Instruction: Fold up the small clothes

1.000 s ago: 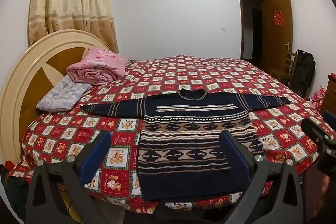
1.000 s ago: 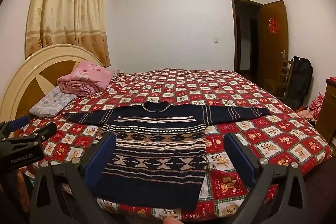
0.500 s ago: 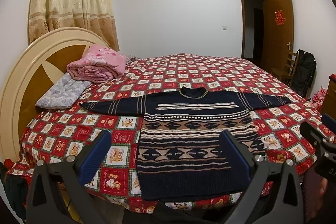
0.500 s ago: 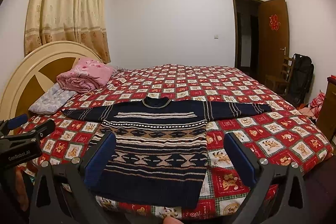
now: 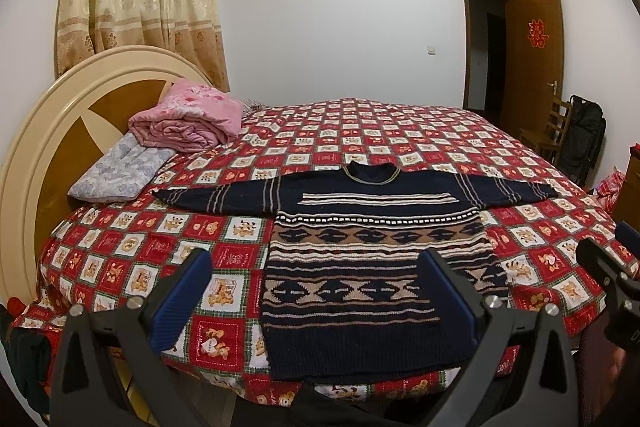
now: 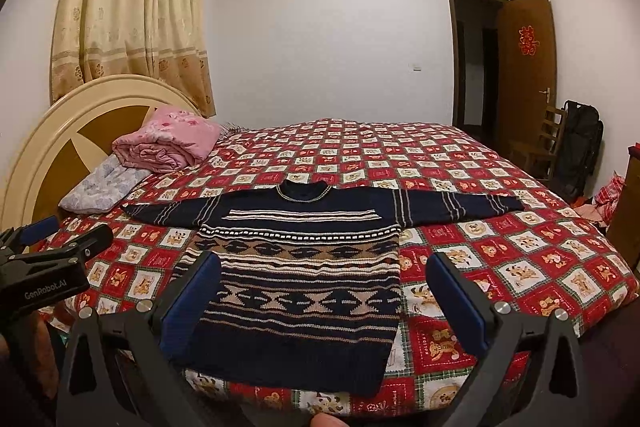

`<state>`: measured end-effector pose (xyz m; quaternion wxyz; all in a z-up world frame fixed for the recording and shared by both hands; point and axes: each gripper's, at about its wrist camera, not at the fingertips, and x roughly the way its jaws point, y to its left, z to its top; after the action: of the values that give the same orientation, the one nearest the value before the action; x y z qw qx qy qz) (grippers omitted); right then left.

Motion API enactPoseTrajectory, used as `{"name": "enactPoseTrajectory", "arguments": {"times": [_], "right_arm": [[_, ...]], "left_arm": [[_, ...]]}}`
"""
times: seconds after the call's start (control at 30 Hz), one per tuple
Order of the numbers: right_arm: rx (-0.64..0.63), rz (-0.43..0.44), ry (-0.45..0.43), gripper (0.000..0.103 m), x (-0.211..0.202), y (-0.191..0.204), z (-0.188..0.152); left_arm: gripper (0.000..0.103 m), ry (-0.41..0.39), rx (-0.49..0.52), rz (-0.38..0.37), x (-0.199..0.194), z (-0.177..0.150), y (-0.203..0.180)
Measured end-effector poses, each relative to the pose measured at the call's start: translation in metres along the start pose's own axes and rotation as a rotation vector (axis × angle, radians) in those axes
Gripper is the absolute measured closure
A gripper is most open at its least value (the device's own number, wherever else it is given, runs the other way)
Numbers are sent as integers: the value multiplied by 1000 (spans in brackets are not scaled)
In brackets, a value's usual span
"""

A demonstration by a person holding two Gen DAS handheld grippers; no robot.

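**Sweater Fold: Approach and First Grasp**

Left tongs (image 5: 316,291) and right tongs (image 6: 322,293) are both released, blue pads spread wide, grasping nothing. Both hover off the near edge of the bed, clear of the fabric.

The navy knitted sweater with tan and cream patterned bands (image 5: 372,267) lies flat, front up, on the red-and-white checked bedspread (image 5: 120,259). Its hem sits close to the near edge of the bed; the collar points toward the far edge; both sleeves are spread straight out to the sides.

Recommended procedure, judged from the layout:
1. Take a sleeve cuff or shoulder with each set of tongs, pinching only the knit, not the bedspread beneath.
2. Fold each sleeve inward across the body before folding hem to collar.
3. Lift low; heavy knit will likely sag and drag.

Clearances: open bedspread surrounds the sweater on the far side and both flanks. The rolled pink quilt (image 5: 188,119) and pale blue-grey pillow (image 5: 116,175) sit well apart, near the cream wooden headboard (image 5: 48,131). The hem's nearness to the near edge risks slippage.
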<state>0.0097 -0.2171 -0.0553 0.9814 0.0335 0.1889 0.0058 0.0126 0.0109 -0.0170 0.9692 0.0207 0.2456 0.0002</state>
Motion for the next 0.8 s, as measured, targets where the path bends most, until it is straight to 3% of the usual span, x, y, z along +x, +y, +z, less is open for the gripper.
{"name": "enactPoseTrajectory", "arguments": {"times": [0.8], "right_arm": [[-8, 7, 7, 1, 2, 5, -4]], "left_arm": [[0, -2, -14, 0, 1, 1, 5]]}}
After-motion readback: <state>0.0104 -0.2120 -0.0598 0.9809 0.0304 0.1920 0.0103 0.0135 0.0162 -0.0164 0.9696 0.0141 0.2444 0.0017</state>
